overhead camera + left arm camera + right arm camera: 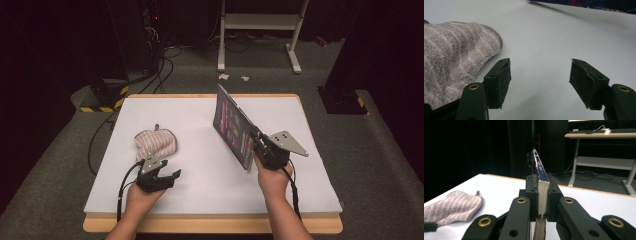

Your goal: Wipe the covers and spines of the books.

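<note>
On white counter (200, 165): right tongs (256, 141) clamped on upright book (232, 127); left tongs (167, 176) wide, empty, beside striped mitt (156, 142).

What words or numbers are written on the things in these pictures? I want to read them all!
None can be read.
Book held in the right gripper: pink and coloured print on its dark cover, too blurred to read.
Book's spine, right gripper view: a small pale mark, too small to read.
Striped fluffy cloth: no writing to be seen.
</note>
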Available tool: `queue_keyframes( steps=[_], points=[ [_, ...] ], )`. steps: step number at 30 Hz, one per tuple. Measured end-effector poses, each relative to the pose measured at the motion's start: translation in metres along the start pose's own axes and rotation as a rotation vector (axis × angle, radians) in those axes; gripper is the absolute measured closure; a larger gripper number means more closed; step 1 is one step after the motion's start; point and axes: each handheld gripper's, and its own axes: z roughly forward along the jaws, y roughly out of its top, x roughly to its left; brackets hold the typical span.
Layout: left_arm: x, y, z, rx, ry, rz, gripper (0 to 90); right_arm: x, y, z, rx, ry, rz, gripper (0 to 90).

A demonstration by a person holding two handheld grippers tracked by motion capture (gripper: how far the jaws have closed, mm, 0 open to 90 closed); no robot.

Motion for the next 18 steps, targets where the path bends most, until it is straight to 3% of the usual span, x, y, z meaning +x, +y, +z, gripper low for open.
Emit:
queue_keyframes(
  steps=[12,18],
  points=[
    [0.002,0.000,0.000,0.004,0.004,-0.003,33.4,-0.024,0.002,-0.014,-0.017,-0.122,-0.013,84.4],
    [0.001,0.000,0.001,0.006,0.004,-0.007,33.4,-0.013,-0.005,-0.014,-0.018,-0.092,-0.035,84.3]
  ],
)
